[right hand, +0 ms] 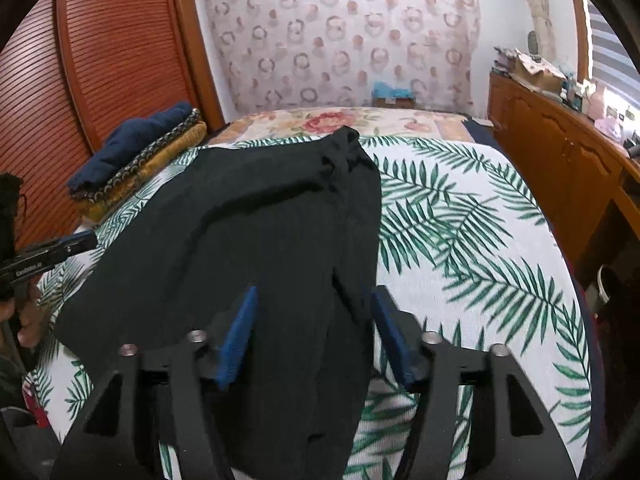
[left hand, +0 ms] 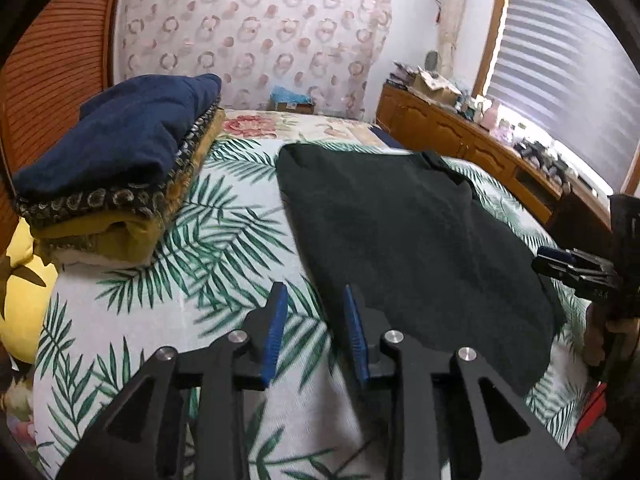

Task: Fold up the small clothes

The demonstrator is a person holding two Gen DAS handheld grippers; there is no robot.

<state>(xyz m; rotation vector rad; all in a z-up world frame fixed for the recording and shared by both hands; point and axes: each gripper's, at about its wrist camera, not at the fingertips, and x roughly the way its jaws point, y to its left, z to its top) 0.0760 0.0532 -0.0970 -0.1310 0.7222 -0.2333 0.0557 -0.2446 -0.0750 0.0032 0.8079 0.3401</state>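
A dark green-black garment (left hand: 400,232) (right hand: 260,220) lies spread on the palm-leaf bedsheet (left hand: 224,220) (right hand: 460,220), with a bunched part at its far end. My left gripper (left hand: 314,296) hovers at the garment's near left edge, jaws apart, with only sheet showing between the blue pads. My right gripper (right hand: 315,296) stands open over the garment's near right part; the cloth lies under the gap and the pads do not press on it. Each gripper also shows at the edge of the other view: the right gripper (left hand: 576,268) and the left gripper (right hand: 60,248).
A stack of folded clothes (left hand: 120,152) (right hand: 140,152), navy on top, sits at the bed's far left. A yellow pillow (left hand: 20,292) lies beside the bed. A cluttered wooden dresser (left hand: 460,136) (right hand: 560,152) runs along the right. A louvred wooden door (right hand: 100,60) stands on the left.
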